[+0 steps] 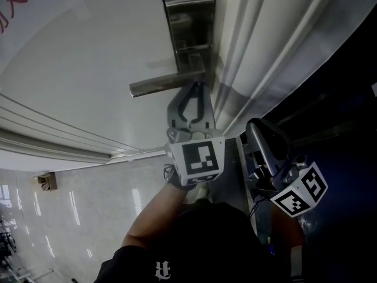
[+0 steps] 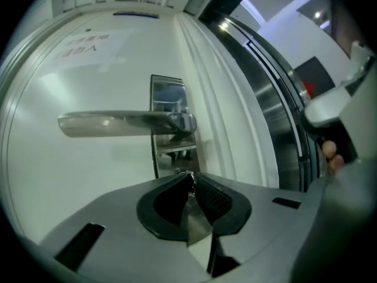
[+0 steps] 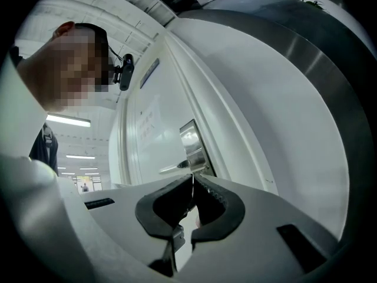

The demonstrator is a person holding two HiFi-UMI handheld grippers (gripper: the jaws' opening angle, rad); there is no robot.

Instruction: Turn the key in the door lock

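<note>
A brushed steel lock plate [image 1: 188, 22] on the white door carries a lever handle [image 1: 165, 85] that points left. My left gripper [image 1: 196, 87] reaches level to the plate just under the handle. In the left gripper view its fingertips [image 2: 190, 175] pinch a small shiny key [image 2: 190, 184] in front of the plate [image 2: 168, 96] below the handle [image 2: 118, 124]; the keyhole is hidden. My right gripper [image 1: 254, 127] hangs back at the right, off the door. Its jaws [image 3: 192, 177] are shut with nothing between them, and the plate [image 3: 191, 140] shows far beyond.
White door-frame mouldings [image 1: 253, 46] run just right of the lock, with a dark metal frame [image 1: 330, 99] beyond. A paper sign [image 2: 82, 46] is stuck on the door above left. A glossy tiled floor [image 1: 59, 217] lies below. A person's forearm [image 1: 153, 217] holds the left gripper.
</note>
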